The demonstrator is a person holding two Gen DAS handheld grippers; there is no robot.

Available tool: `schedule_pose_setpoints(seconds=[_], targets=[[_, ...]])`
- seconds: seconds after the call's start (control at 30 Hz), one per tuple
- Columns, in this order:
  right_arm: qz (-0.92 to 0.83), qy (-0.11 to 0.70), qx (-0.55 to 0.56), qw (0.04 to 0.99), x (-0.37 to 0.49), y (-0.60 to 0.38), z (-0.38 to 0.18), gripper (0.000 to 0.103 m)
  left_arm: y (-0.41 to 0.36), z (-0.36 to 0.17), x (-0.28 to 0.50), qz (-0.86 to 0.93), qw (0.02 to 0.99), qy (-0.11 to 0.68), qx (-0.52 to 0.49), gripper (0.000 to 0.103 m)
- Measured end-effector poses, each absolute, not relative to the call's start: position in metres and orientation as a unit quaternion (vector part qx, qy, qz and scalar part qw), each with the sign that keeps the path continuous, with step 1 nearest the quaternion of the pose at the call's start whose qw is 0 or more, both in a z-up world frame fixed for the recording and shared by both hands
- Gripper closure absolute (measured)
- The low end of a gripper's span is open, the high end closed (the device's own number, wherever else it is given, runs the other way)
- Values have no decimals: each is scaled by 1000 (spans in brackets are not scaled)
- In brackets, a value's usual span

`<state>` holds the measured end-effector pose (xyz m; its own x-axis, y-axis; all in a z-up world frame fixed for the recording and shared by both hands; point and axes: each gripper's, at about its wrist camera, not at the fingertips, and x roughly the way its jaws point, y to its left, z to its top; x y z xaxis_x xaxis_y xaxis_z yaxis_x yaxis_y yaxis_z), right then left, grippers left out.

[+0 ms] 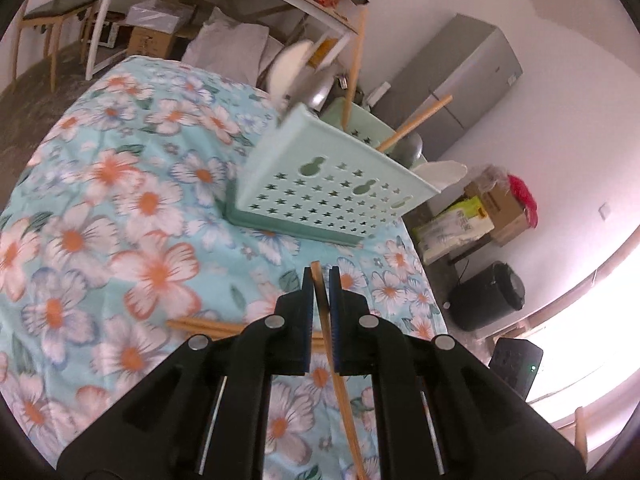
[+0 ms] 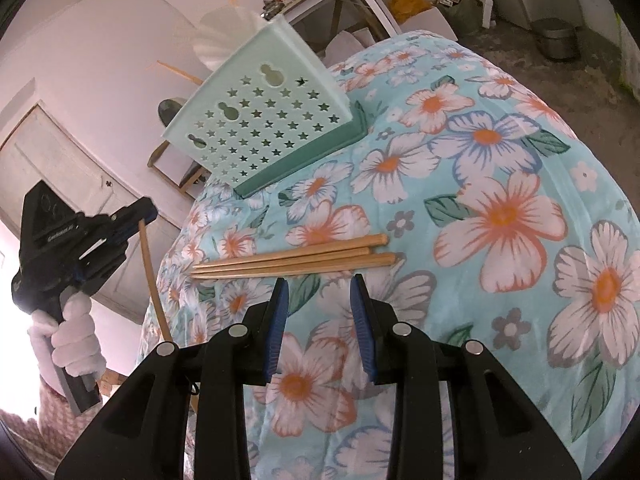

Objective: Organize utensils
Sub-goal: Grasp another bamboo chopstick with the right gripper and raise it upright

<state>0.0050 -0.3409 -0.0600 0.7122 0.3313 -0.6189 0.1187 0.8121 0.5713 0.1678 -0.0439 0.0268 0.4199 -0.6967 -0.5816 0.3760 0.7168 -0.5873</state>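
Left gripper (image 1: 320, 280) clamps single chopstick (image 1: 338, 380), lifted clear of cloth. Right gripper (image 2: 319, 284) part open, empty, near remaining chopsticks (image 2: 296, 260). Holder (image 1: 328, 184) far side. Risk: thin stick pivots, misses holder.

A mint-green utensil holder (image 1: 320, 184) — pierced with star-shaped holes and gourd-shaped slots — is seen upright on a darker green base near the far edge of the flowered table (image 2: 500, 184). Chopsticks (image 1: 416, 122) and pale utensils are stood inside it. A bundle of wooden chopsticks (image 2: 292, 260) is laid flat, side by side, nearer the front. One chopstick (image 1: 340, 384) is held aloft — slanted, clear of the cloth.
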Motion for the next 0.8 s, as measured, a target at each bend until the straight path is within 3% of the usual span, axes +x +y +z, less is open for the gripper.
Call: schedule_pose_setpoints(seconds=[0.5, 0.8], targets=[[34, 382, 233, 893, -5, -324, -43, 71, 32, -8, 148, -275, 822, 429, -254, 95], [66, 379, 46, 922, 10, -253, -26, 71, 67, -35, 150, -244, 823, 433, -277, 94]])
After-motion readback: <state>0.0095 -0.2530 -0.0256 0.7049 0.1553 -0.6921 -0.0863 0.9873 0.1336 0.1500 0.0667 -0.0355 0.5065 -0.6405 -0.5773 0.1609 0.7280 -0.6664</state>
